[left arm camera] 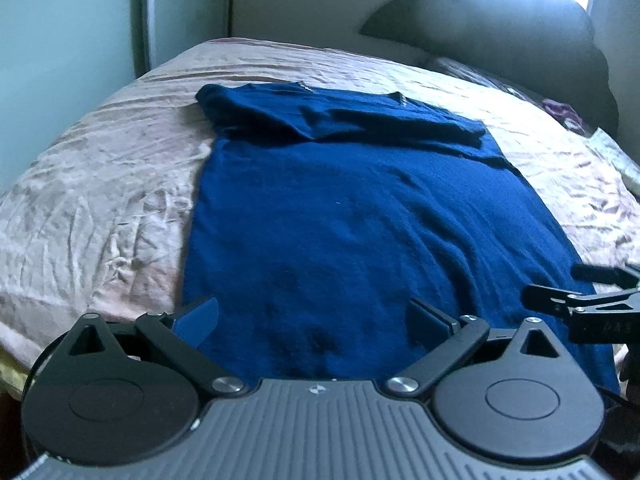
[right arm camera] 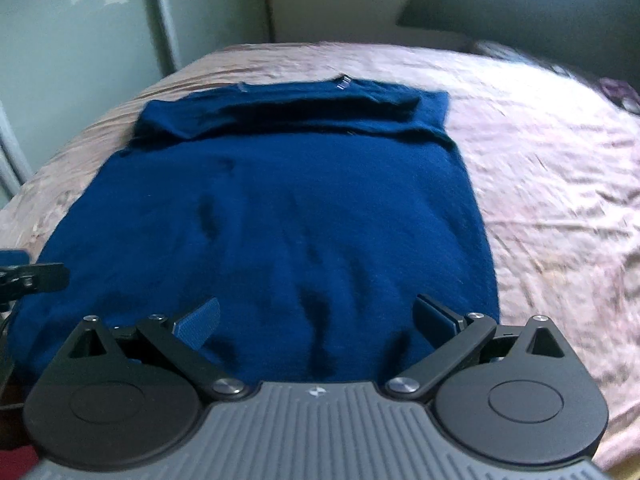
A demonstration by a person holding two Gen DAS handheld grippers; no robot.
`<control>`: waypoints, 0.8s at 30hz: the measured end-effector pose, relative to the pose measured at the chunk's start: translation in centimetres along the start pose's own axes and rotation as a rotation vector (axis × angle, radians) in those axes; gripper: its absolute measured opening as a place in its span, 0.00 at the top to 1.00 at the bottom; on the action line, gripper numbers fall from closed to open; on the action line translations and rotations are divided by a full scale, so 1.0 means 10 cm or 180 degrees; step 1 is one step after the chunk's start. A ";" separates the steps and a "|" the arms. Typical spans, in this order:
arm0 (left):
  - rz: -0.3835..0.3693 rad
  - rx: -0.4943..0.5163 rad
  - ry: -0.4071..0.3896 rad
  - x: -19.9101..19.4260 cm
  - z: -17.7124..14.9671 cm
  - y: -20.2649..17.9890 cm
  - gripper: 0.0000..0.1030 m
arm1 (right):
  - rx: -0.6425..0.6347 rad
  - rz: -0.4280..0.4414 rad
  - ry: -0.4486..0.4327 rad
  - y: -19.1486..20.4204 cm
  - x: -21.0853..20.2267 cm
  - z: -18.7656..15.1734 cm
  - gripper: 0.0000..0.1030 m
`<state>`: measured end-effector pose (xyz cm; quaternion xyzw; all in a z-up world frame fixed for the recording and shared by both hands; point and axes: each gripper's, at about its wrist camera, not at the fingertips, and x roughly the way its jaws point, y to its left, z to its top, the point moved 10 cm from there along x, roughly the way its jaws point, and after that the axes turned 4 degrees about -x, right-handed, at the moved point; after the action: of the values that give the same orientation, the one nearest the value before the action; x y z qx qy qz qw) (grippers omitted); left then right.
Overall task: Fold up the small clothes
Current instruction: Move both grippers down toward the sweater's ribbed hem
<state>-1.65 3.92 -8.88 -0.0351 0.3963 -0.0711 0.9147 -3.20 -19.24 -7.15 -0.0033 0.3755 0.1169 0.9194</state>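
Note:
A dark blue T-shirt (left arm camera: 340,208) lies flat on the pink bedsheet (left arm camera: 100,200), collar end far, with both sleeves folded in across the chest. It also shows in the right wrist view (right arm camera: 280,208). My left gripper (left arm camera: 314,318) is open and empty, just above the shirt's near hem at its left part. My right gripper (right arm camera: 316,318) is open and empty above the near hem at its right part. Each gripper's fingers show at the edge of the other's view: the right (left arm camera: 580,300), the left (right arm camera: 32,276).
The bed (right arm camera: 540,160) fills both views. A dark headboard and pillows (left arm camera: 500,36) stand at the far right. A pale wardrobe door (right arm camera: 80,60) stands beyond the bed's far left. Small items (left arm camera: 564,114) lie near the pillows.

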 end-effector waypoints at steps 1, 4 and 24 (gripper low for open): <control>-0.0003 0.0031 0.0002 0.00 0.00 -0.03 0.02 | -0.0067 0.0018 -0.0034 0.04 -0.02 0.01 0.00; -0.0008 0.0098 -0.0004 0.01 -0.01 -0.08 0.02 | -0.0225 -0.0014 -0.0072 0.13 -0.03 0.04 0.00; 0.0095 0.0099 0.0035 0.01 0.00 -0.05 0.03 | -0.0208 0.0316 -0.1016 0.29 -0.58 0.25 0.00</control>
<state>-1.67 3.38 -8.88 -0.0146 0.4007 -0.0638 0.9139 -6.12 -17.47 -1.12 0.0040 0.2204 0.1734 0.9599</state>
